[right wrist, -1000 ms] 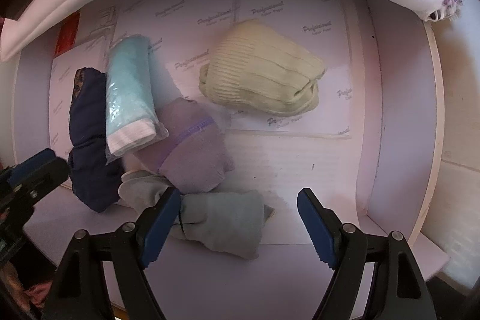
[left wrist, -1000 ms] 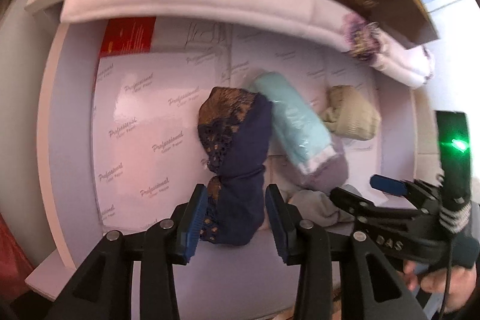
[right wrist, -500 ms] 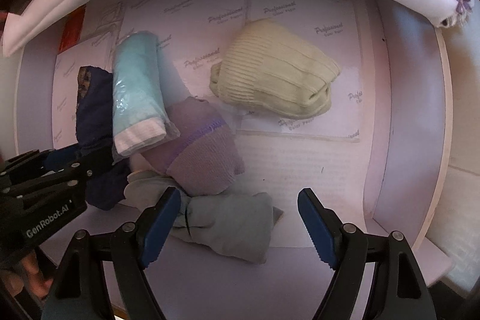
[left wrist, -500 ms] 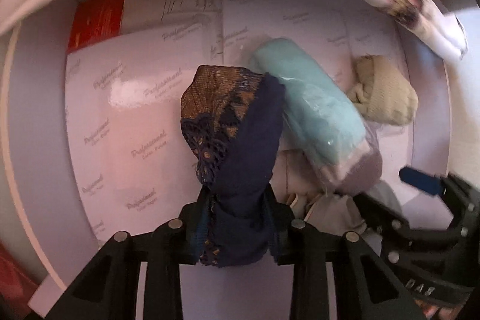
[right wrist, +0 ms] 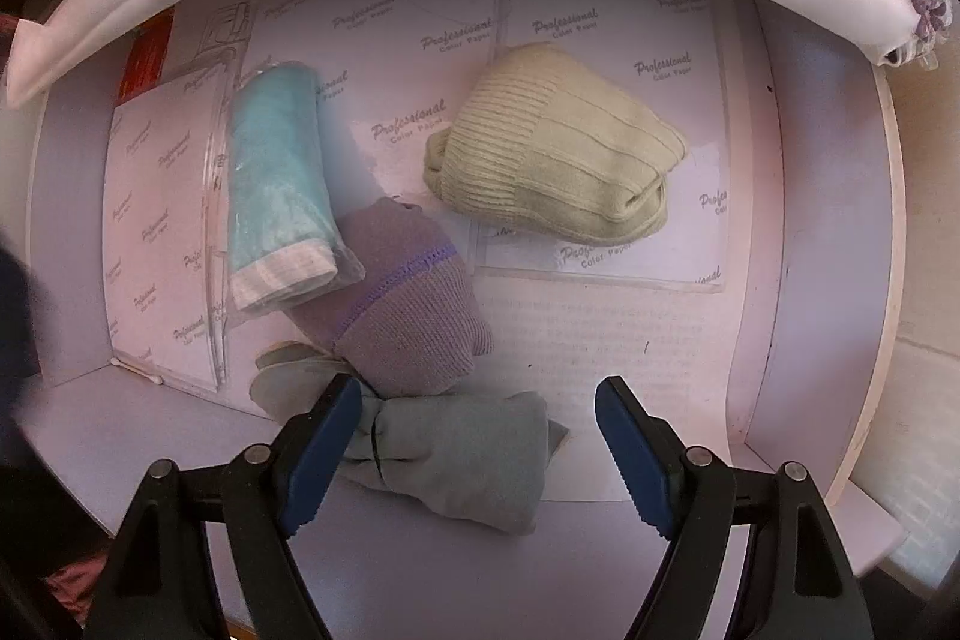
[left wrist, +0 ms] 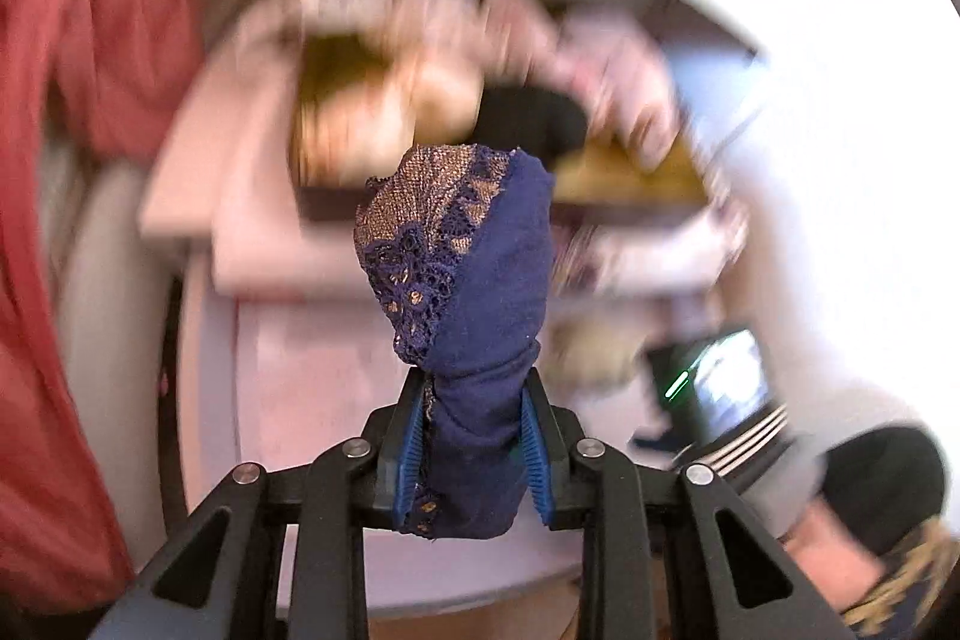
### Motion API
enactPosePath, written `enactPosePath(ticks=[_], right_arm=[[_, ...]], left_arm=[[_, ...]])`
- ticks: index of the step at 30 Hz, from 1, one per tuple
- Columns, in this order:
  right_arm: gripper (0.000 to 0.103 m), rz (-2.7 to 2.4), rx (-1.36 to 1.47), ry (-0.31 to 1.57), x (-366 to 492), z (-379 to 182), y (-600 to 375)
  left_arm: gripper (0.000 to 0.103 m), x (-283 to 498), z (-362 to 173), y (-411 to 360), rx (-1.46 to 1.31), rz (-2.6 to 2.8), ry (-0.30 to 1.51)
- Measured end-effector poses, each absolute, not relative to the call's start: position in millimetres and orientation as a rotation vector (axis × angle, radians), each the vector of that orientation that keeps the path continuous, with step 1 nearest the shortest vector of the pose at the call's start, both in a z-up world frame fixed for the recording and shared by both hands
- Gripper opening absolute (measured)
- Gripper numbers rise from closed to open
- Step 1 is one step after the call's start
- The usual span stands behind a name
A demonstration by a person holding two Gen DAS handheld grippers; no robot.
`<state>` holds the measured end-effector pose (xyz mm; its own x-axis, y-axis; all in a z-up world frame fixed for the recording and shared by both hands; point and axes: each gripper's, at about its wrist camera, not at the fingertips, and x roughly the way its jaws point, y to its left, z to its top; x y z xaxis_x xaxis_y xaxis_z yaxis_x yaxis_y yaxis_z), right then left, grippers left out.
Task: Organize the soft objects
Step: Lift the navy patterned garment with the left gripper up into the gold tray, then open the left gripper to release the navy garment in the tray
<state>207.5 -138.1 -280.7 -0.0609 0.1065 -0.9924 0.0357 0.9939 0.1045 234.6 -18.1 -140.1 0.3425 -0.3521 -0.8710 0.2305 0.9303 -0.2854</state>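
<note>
My left gripper point(left wrist: 474, 451) is clamped on the navy lace garment point(left wrist: 468, 292); its jaws have just closed further on the cloth, and the bundle stands clear of the drawer. My right gripper point(right wrist: 477, 451) hangs with jaws apart over the grey pouch point(right wrist: 456, 460), not pressing it. In the white drawer point(right wrist: 810, 220) lie the teal roll point(right wrist: 276, 172), the lilac sock point(right wrist: 402, 304) and the cream sock bundle point(right wrist: 558, 148).

Navy bundle point(left wrist: 480, 316) gold lace; teal roll point(right wrist: 276, 178); cream socks point(right wrist: 558, 148)
</note>
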Motion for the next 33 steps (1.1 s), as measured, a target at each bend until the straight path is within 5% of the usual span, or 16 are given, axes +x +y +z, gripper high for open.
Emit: enactPosePath(ticks=[10, 33], right_arm=[[0.081, 0.060, 0.105, 1.632, 208.0, -280.7, -139.3], [0.077, 0.083, 0.092, 1.653, 211.3, -288.0, -122.9]], left_arm=[[0.030, 327.3, -83.9, -24.7, -0.177, -0.337, 1.052], [0.033, 392.0, -181.7, -62.4, -0.078, -0.221, 1.237]])
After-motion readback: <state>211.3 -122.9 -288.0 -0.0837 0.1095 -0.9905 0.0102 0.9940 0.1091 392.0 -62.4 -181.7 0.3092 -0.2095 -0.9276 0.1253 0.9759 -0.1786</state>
